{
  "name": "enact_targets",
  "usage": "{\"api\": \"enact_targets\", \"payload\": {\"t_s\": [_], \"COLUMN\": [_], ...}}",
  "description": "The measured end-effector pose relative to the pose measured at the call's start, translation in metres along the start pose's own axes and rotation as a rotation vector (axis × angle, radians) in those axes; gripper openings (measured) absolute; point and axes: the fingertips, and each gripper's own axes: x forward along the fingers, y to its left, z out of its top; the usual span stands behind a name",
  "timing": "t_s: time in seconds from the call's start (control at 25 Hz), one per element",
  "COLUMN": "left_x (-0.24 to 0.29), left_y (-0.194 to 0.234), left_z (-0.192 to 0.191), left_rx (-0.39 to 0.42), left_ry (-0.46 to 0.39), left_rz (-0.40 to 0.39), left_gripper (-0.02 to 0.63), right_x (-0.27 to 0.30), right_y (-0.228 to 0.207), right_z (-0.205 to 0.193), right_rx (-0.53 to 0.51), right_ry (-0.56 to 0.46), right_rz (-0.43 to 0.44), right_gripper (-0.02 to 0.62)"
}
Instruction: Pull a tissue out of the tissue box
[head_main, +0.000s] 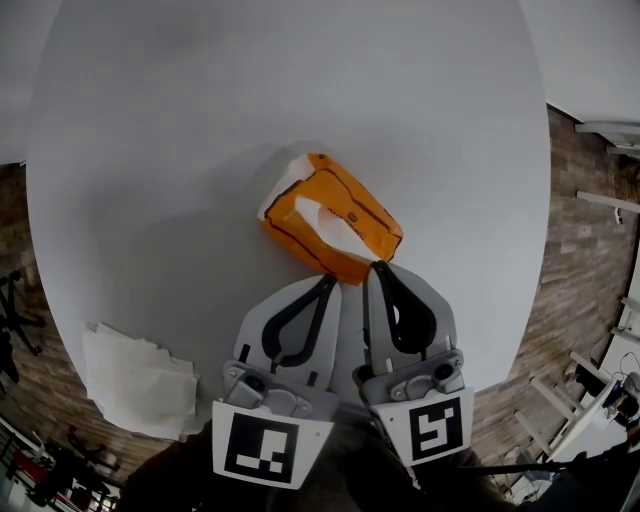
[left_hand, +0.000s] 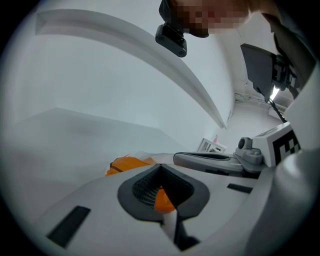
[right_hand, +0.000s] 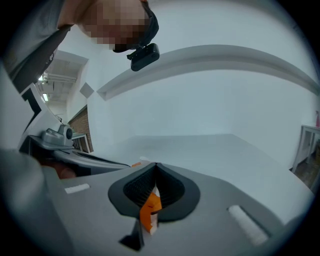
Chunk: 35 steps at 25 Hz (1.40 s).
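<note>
Overhead only, loose tissues, left gripper and right gripper closed, at tissue pack

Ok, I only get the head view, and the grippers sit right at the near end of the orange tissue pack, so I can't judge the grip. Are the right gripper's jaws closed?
Observer: Yes. In the right gripper view the right gripper has its jaws together at the tips, and a sliver of the orange tissue pack shows through the gap behind them.
Operator: And the left?
Observer: The left gripper is shut too; its view shows the pack lying beyond the tips, off to their left.
Operator: Any tissue caught?
Observer: A little white shows beside the orange in the right gripper's gap; tissue or pack, I can't tell.
</note>
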Motion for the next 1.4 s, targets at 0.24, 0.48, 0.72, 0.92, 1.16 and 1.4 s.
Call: {"api": "enact_targets", "payload": {"t_s": [0.24, 0.48, 0.72, 0.92, 1.16, 1.4], "left_x": [0.004, 0.01, 0.012, 0.011, 0.013, 0.014], "left_y": [-0.005, -0.005, -0.008, -0.006, -0.003, -0.006], "left_z": [0.001, 0.0, 0.001, 0.003, 0.004, 0.006], "left_rx": [0.018, 0.017, 0.015, 0.015, 0.027, 0.024], "left_ry": [-0.006, -0.006, -0.005, -0.008, -0.007, -0.014], "left_rz": [-0.018, -0.024, -0.033, -0.034, -0.032, -0.033], "left_gripper": [0.0, 0.0, 0.0, 0.0, 0.0, 0.0], "right_x": [-0.006, -0.011, -0.013, -0.017, -0.02, -0.027], "right_y": [0.002, 0.003, 0.008, 0.014, 0.021, 0.025], "right_z": [0.01, 0.014, 0.021, 0.033, 0.046, 0.058], "right_rx": [0.001, 0.005, 0.016, 0.013, 0.012, 0.009], "right_ry": [-0.036, -0.046, -0.061, -0.084, -0.114, -0.143], "right_rz": [0.017, 0.028, 0.032, 0.047, 0.07, 0.088], "right_gripper": [0.002, 0.002, 0.002, 0.002, 0.002, 0.002]}}
